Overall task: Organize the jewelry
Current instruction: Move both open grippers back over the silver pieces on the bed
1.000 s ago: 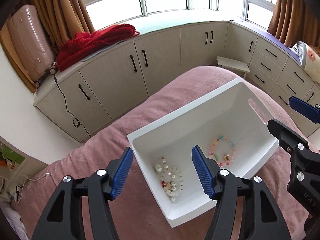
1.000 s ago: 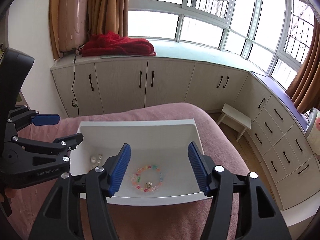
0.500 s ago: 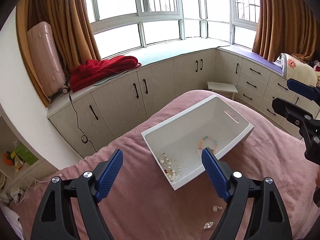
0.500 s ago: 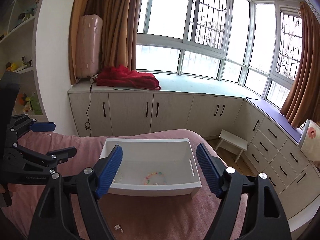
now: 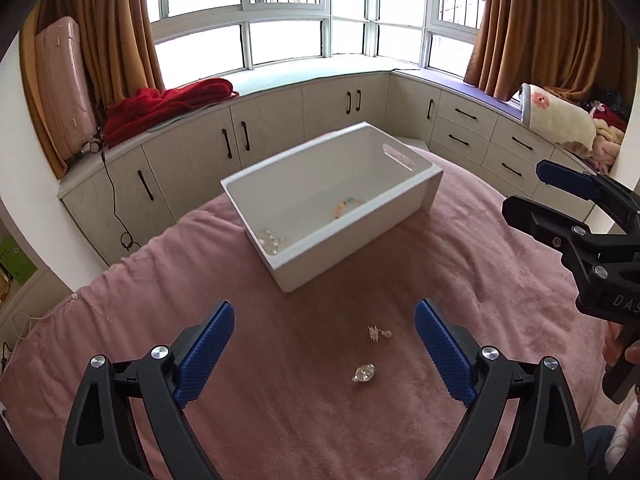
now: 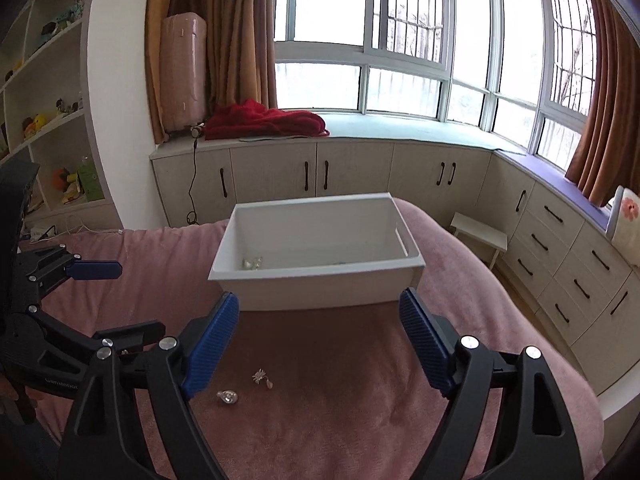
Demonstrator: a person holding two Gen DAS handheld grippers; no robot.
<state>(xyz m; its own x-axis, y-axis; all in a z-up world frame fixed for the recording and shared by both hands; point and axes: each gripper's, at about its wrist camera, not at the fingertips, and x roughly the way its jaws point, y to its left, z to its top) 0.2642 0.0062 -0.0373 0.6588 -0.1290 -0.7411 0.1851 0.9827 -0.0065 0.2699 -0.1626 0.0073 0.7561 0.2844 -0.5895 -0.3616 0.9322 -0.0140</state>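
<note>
A white bin (image 5: 384, 208) (image 6: 320, 288) stands on the pink blanket. Inside lie a pearl bracelet (image 5: 270, 242) (image 6: 252, 264) and a colourful bead bracelet (image 5: 346, 205). Two small pieces lie loose on the blanket in front of the bin: a spiky white earring (image 5: 377, 333) (image 6: 262, 379) and a clear crystal piece (image 5: 363, 373) (image 6: 228, 397). My left gripper (image 5: 324, 354) is open and empty, above and just behind these pieces. My right gripper (image 6: 320, 348) is open and empty, with both pieces near its left finger.
The pink blanket (image 5: 280, 400) covers the bed. Beige cabinets (image 6: 352, 172) run under the bay window, with a red throw (image 6: 264, 120) and a pink suitcase (image 6: 182, 76) on the sill. A small white stool (image 6: 478, 232) stands right of the bed.
Both grippers have pulled back and away from the bin. The two loose pieces on the blanket have come into view in front of them.
</note>
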